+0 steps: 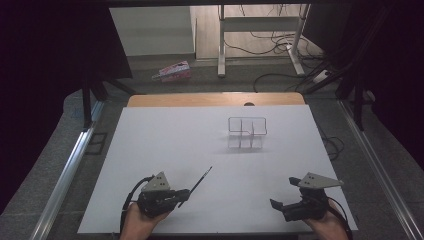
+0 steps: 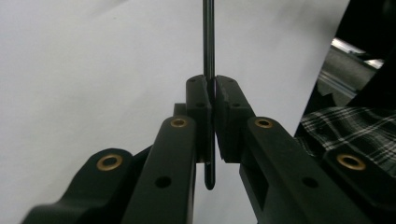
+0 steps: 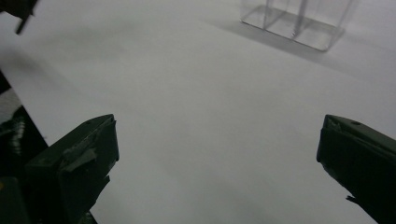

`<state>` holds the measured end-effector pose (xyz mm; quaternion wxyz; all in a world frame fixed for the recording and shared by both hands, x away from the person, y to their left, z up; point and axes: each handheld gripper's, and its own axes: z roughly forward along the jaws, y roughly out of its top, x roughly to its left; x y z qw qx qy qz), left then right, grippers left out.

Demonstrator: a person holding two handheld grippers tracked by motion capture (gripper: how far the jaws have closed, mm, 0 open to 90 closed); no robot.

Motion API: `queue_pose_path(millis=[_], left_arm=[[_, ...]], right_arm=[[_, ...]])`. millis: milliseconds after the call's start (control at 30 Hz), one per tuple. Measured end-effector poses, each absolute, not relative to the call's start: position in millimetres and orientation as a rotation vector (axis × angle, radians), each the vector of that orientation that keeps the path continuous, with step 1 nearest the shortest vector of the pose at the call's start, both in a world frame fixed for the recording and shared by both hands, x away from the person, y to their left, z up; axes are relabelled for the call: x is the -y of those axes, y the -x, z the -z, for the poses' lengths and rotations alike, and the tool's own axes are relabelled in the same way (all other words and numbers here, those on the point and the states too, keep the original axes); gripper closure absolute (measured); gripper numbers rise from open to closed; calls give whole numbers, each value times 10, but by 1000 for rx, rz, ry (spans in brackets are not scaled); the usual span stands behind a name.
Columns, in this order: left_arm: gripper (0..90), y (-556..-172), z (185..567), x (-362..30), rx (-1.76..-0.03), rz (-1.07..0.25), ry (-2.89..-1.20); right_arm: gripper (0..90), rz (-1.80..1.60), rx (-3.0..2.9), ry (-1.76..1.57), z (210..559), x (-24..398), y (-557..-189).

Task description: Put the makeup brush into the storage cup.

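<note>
Black pen point(image 2: 208, 46) clamped between left gripper point(image 2: 213, 91) pads, shaft projecting past tips.

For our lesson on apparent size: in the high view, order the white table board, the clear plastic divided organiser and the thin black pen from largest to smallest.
1. White table board
2. Clear plastic divided organiser
3. Thin black pen, held in the left tool; nearness to the camera doesn't change this order.

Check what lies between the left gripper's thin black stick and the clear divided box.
Nothing: in the high view, bare white table separates the stick, clamped in the left gripper, from the box.
</note>
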<state>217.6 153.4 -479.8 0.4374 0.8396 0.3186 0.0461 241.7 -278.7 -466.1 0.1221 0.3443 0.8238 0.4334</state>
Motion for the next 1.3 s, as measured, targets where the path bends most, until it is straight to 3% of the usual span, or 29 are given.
queue_pose_path(millis=[1300], left_arm=[[854, -2263, 4780, -1310, -720, -109, -1991]], right_arm=[[1, -1565, -2456, -957, 4465, 2101, -2696]])
